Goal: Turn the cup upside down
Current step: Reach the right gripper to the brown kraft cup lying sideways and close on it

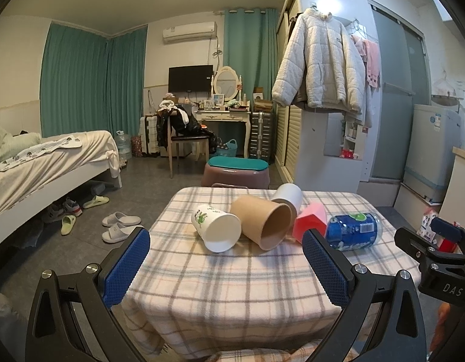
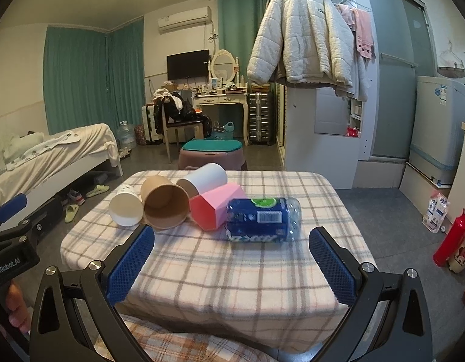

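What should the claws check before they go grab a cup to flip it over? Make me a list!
1. Both claws open: ok. The left claw and the right claw are spread wide and hold nothing.
2. Cups within view: ok. The white printed cup, brown paper cup, white cup and pink cup all lie on their sides.
3. Room around the chosen cup: not ok. The cups lie bunched together, apparently touching.
4. Blue bottle out of the way: not ok. It lies right beside the pink cup.
5. Flat landing spot: ok. The near part of the checked tablecloth is bare.
6. Cups empty: ok for the brown one; the others cannot tell.
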Tool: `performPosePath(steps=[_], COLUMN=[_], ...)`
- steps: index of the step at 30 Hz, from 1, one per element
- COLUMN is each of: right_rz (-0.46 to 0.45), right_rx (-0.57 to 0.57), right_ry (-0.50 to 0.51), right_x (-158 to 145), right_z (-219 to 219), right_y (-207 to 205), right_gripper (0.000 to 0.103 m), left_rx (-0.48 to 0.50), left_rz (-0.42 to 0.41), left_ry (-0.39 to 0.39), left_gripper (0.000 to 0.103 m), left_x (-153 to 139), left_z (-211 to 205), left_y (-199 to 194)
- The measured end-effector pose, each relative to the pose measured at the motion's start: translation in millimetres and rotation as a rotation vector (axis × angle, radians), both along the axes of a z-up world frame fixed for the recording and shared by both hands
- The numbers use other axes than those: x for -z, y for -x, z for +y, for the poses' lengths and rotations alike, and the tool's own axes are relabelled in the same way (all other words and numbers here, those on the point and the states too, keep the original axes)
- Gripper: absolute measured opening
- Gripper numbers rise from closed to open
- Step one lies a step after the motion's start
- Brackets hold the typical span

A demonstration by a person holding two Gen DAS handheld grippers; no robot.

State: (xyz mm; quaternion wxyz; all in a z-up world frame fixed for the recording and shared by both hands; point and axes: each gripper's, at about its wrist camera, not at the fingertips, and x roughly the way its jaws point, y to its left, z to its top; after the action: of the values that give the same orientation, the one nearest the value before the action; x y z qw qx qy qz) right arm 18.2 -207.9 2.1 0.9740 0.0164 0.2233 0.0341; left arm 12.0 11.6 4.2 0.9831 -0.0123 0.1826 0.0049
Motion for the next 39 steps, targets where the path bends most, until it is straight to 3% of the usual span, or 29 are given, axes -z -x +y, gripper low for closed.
performPosePath(steps=[8,17,26,39], right_rz=[0.074,0.217,0.303,0.405], right_rx=[-0.203,-0.371,-0.457,-0.454], right_ry=[0.039,0.111,0.145,0.214], right_x=[-15,13,41,79], right_z=[37,86,112,123], right_y=[-58,-149,-204,-228], right_gripper=[0.103,0.103,0.102,0.097], left_rx=[-0.079,-0.157,-0.178,-0.162], left_rz=[0.042,0.123,0.202,0.261], left_ry=[0.001,0.005,0.014,0.041], left_gripper=[0.103,0.103,0.103,0.103], left_x=[5,30,59,82], left_z=[36,77,94,100], left_y=[-36,-79,-121,-140])
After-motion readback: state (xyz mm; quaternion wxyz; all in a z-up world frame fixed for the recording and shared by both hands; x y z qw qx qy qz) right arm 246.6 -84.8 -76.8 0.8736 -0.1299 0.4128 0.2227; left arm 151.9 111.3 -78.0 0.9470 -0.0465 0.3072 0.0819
